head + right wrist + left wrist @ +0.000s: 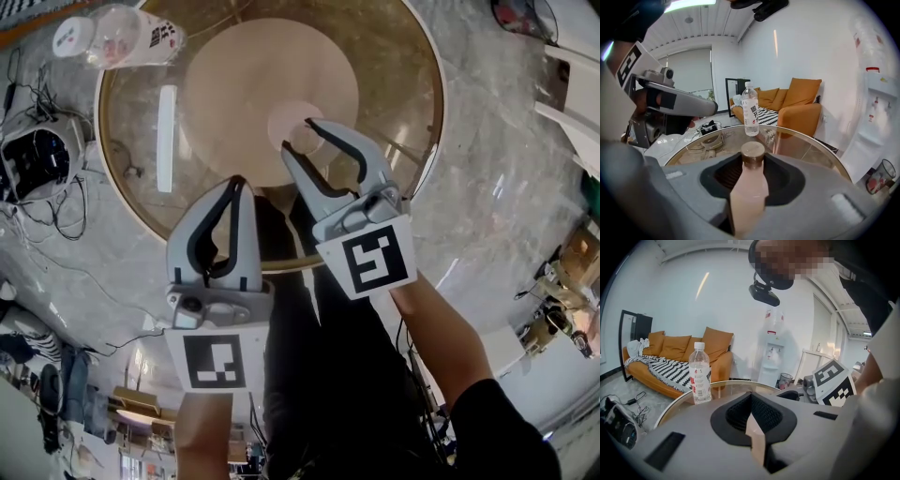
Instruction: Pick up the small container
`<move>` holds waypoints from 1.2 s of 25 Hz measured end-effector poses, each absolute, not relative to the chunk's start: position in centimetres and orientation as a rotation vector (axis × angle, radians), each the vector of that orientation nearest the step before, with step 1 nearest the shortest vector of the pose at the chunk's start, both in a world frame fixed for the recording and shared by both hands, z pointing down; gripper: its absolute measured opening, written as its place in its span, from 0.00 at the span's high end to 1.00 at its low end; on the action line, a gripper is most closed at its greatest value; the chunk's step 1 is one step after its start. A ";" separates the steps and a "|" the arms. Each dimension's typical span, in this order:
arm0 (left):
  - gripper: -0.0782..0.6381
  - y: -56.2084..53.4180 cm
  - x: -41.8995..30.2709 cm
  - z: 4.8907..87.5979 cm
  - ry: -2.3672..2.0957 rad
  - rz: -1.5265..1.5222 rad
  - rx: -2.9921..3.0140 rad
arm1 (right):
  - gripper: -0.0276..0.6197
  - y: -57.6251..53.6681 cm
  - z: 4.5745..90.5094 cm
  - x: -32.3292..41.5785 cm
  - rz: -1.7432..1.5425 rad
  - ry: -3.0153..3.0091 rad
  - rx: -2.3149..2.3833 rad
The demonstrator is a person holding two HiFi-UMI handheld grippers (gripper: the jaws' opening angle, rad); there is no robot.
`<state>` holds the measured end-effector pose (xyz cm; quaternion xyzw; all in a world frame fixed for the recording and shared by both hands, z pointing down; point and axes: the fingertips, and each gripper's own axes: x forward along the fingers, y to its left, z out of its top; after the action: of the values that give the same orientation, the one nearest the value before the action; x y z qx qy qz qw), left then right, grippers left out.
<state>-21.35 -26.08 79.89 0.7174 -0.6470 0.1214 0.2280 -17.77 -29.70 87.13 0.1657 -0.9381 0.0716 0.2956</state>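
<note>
Fingers of the right gripper are closing around the small container, which is standing on the glass bench. The left gripper is idling, fingers pressed together. Next, seemingly: squeezing firmly, lifting straight.

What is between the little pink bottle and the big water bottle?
Nothing. Only the bare glass tabletop lies between the small container and the water bottle. The right gripper view shows this best.
</note>
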 end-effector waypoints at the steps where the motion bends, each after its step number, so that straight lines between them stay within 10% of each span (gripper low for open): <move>1: 0.88 -26.3 -21.3 79.4 -1.783 0.335 1.979 | 0.75 -29.9 86.8 -17.5 0.191 -2.488 0.444; 30: 0.88 -27.4 -22.0 62.1 -1.813 0.332 2.046 | 0.75 -31.5 66.8 -16.9 0.124 -2.523 0.495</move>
<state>-22.05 -27.40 62.14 0.7290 -0.6461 0.1182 0.1926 -16.88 -31.48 66.77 0.1848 -0.9409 0.0464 0.2800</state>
